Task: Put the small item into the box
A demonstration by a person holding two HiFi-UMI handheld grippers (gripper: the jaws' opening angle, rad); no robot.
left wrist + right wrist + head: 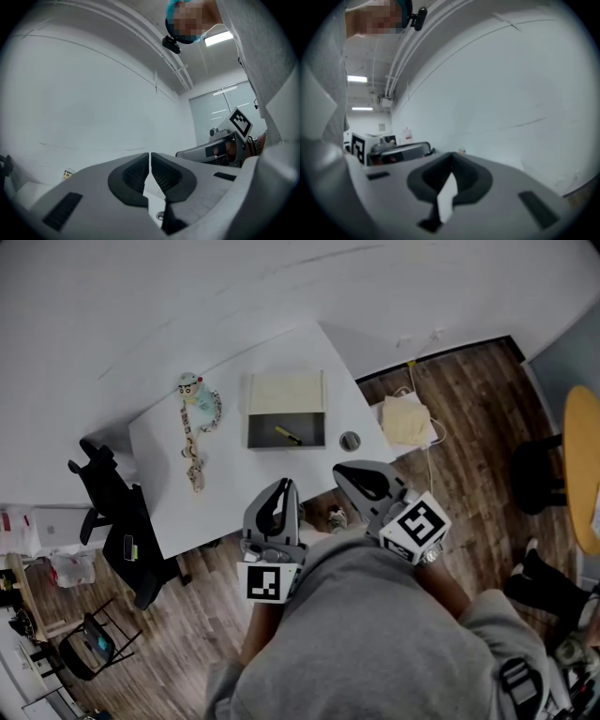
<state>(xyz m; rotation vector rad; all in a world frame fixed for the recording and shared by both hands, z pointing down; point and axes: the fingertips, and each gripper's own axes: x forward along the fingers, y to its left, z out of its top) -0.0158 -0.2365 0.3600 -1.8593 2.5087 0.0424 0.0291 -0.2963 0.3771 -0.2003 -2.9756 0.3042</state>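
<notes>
On the white table (169,484) stands an open box (286,428) with a dark inside, its pale lid (286,392) folded back. A yellow item (287,435) lies inside it. A small round grey item (349,440) rests on the table right of the box, and shows low between the jaws (161,215) in the left gripper view. My left gripper (284,487) and right gripper (350,472) hover side by side off the table's near edge, close to my body. Both are shut on nothing, as the left gripper (150,154) and right gripper (451,157) views show.
A chain of toy figures (197,423) lies on the table's left part. A black office chair (117,512) stands at the left. A pale bag (406,420) sits on the wooden floor right of the table, with a yellow round table (583,465) at the far right.
</notes>
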